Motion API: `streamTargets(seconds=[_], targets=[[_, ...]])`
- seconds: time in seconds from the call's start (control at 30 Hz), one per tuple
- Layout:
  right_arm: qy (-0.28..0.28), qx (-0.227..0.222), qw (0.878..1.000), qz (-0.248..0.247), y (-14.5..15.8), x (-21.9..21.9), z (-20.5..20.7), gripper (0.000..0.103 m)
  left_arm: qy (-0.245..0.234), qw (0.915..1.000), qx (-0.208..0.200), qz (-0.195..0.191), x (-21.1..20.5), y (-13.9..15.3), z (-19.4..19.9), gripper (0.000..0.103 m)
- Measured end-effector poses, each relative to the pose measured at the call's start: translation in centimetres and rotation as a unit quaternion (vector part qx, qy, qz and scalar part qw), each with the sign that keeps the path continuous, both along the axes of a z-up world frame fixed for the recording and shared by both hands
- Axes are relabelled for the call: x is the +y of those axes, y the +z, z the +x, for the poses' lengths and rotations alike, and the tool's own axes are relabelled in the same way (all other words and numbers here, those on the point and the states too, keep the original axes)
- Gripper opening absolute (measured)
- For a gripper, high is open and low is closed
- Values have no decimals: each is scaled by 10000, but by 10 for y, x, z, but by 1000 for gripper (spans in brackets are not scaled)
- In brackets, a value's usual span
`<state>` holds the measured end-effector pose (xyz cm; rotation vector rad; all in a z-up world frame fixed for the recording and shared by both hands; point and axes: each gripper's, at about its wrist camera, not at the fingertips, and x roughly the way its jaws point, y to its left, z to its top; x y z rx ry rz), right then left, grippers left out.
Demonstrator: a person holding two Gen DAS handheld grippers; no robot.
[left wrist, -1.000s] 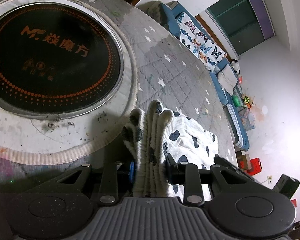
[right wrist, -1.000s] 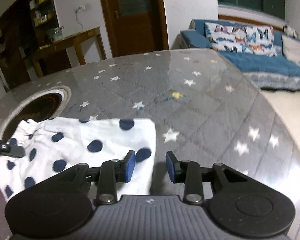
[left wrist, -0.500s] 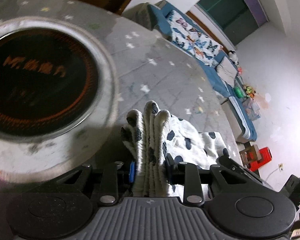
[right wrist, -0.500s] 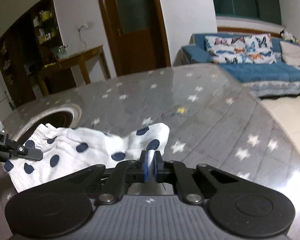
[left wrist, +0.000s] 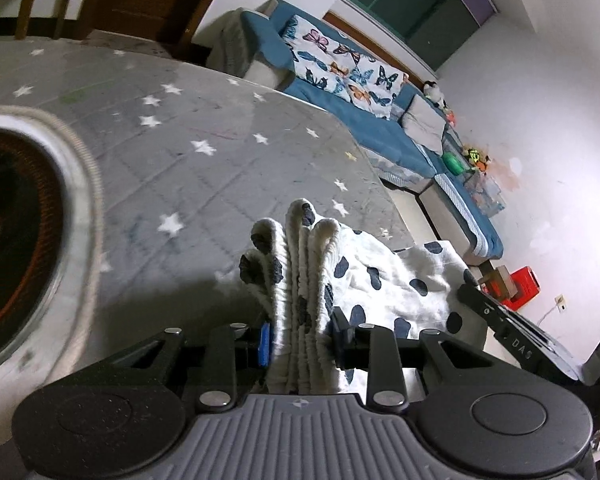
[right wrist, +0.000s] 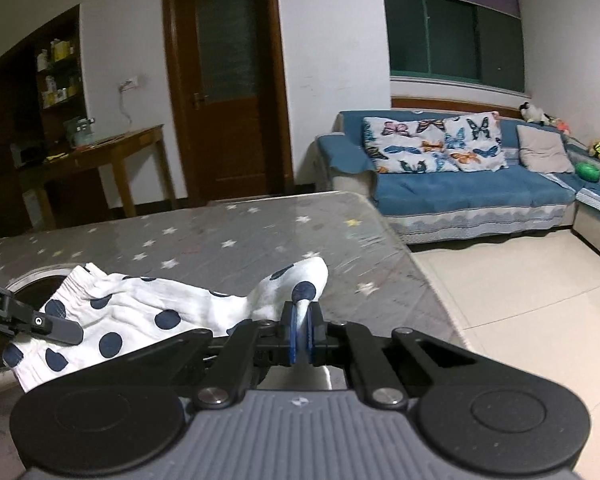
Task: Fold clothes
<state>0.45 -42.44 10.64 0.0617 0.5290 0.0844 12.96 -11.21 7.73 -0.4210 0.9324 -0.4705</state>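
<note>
Here, left tool (left wrist: 300, 340) clamping bunched waistband of spotted garment (left wrist: 384, 280), right tool (right wrist: 300, 334) pinching its corner.

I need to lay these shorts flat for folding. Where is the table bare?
Bare star-print table lies beyond the polka-dot shorts, toward the sofa. The round cooktop crowds the left gripper side.

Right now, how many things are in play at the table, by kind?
Garments: 1, the white cotton garment with navy polka dots.
Hand-held grippers: 2, the left hand-held gripper and the right hand-held gripper, both clamped on it.
Round black induction cooktops set into the star-print table: 1.
Total: 4.
</note>
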Motion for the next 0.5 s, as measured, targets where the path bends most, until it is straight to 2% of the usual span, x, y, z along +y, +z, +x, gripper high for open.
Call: streamTargets(seconds=[0.5], targets=[[-330,252,9991,-90,-26,-30,24,4,-292,9987,84,399,-50,-17,22,31]])
